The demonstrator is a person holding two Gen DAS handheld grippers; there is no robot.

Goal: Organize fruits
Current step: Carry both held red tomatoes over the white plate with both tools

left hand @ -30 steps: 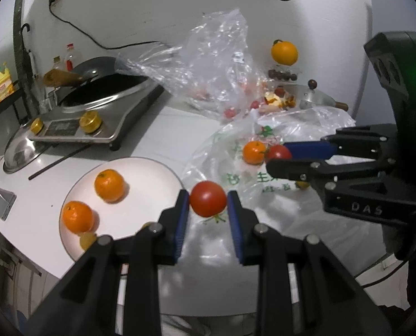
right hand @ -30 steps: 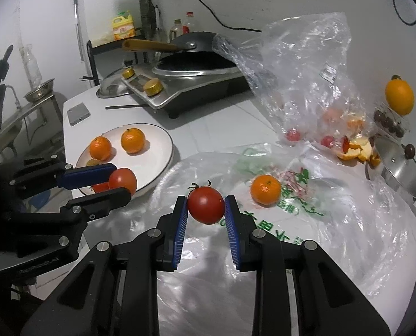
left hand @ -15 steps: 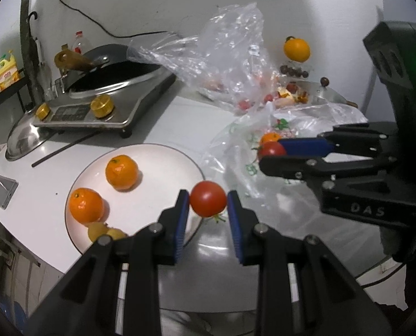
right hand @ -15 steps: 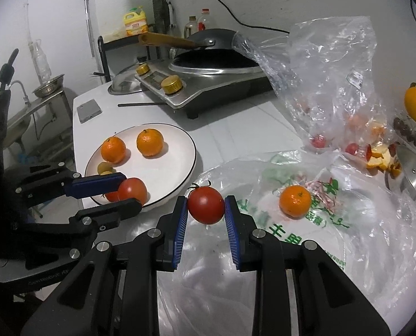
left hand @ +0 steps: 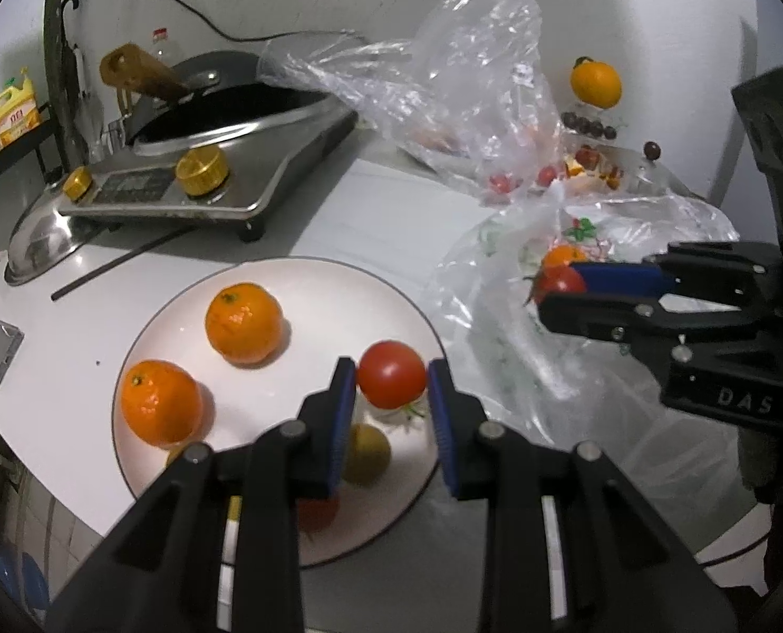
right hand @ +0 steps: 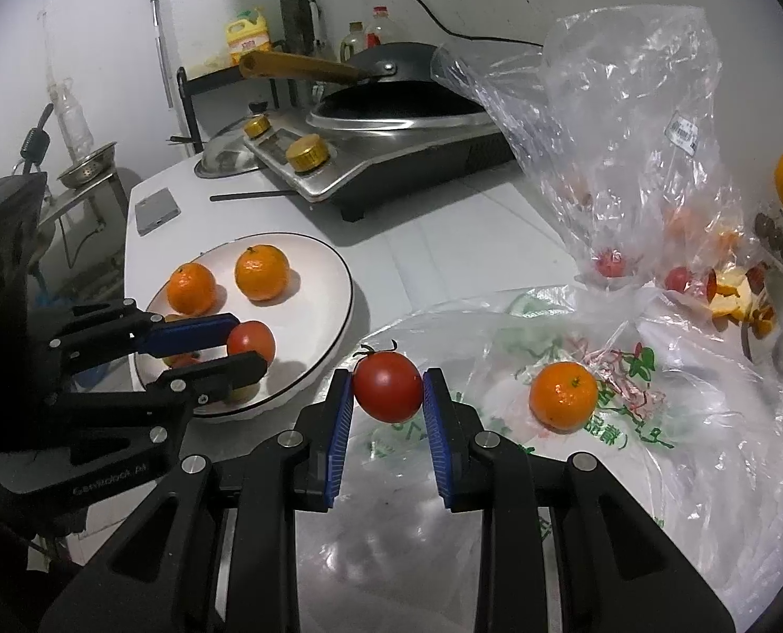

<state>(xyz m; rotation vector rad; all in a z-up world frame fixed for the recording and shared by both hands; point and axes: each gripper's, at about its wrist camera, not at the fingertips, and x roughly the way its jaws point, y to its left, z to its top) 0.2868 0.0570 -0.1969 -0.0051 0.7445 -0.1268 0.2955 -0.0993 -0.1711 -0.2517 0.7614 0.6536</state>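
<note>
- Left gripper [left hand: 391, 411]: black angular frame, blue ribbed pads, silver round screws.
- Right gripper [right hand: 387, 411]: same build; side housing lettered "DAS", at 3 o'clock in left view.

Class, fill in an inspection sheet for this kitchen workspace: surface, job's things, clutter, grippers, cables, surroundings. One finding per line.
Surface: white counter, partly under plastic bags.
Job's things: plate with two oranges; loose orange on a bag.
Clutter: induction cooker with wok, pot lid, peel scraps.
Grippers: left gripper shut on a tomato above the plate; right gripper shut on another tomato above the bag.
Cables: black cable along the wall.
Surroundings: shelf with yellow bottle.
</note>
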